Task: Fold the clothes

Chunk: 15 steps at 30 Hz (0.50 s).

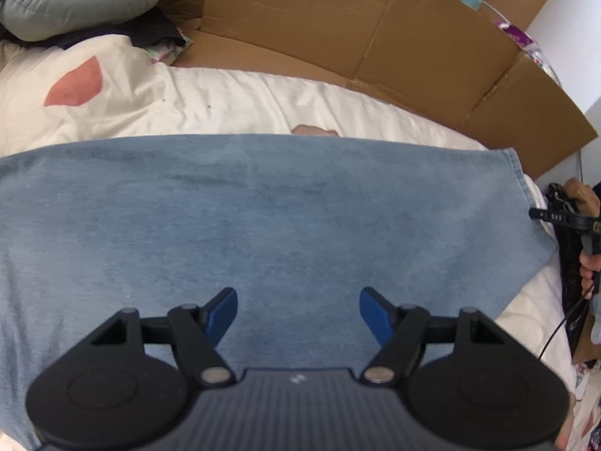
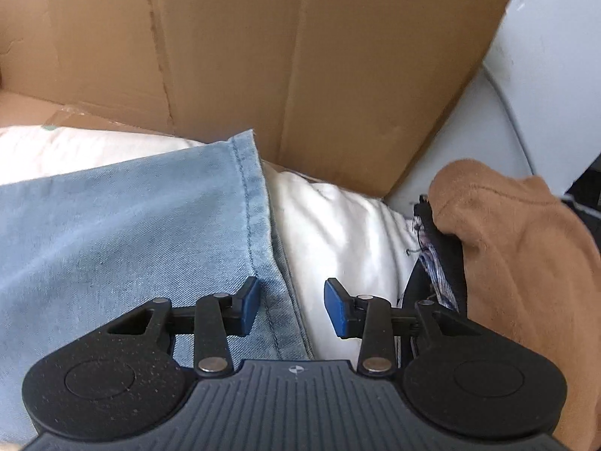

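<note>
Over the blue garment (image 1: 263,218) spread flat on the bed (image 1: 233,101) for folding: left gripper (image 1: 298,314) wide open and empty mid-cloth, right gripper (image 2: 292,306) half-open astride its stitched hem (image 2: 259,225), gripping nothing.

Matt denim garment (image 1: 263,218) — corrugated cardboard (image 1: 375,37)

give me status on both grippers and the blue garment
Left gripper open over blue garment. Right gripper open at its stitched hem. Brown garment piled alongside, clear.
</note>
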### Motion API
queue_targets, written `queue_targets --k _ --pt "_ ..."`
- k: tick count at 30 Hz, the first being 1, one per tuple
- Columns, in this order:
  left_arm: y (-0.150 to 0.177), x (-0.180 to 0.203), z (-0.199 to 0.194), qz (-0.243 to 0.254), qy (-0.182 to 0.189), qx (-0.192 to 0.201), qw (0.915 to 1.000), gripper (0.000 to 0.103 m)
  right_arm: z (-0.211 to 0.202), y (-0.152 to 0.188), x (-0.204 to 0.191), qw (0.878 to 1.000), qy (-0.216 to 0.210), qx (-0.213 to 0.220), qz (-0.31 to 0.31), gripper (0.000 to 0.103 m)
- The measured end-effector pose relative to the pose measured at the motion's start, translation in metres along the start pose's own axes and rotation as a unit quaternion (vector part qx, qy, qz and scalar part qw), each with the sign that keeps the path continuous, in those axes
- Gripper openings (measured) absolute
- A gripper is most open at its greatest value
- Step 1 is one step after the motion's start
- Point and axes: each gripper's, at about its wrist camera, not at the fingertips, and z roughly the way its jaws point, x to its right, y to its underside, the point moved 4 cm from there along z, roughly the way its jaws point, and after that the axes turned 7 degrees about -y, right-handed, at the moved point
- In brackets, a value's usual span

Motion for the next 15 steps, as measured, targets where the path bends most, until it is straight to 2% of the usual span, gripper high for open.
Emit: queue_targets --k 4,9,12,15 --pt "0.001 0.01 0.007 0.006 0.009 -0.007 0.9999 0.074 -0.015 0.0 0.006 1.0 -0.014 0.0 0.004 0.033" --pt "-0.001 0.031 0.008 0.035 0.021 0.0 0.9992 0.074 -0.063 -0.013 0.02 0.994 -0.092 0.049 0.034 0.033" --pt "-0.006 0.044 0.007 0.049 0.024 0.005 0.9985 0.074 -0.079 -0.013 0.029 0.991 -0.103 0.065 0.062 0.035" --pt "-0.011 0.06 0.006 0.062 0.031 0.006 0.9976 0.074 -0.089 -0.009 0.036 0.986 -0.121 0.064 0.09 0.035"
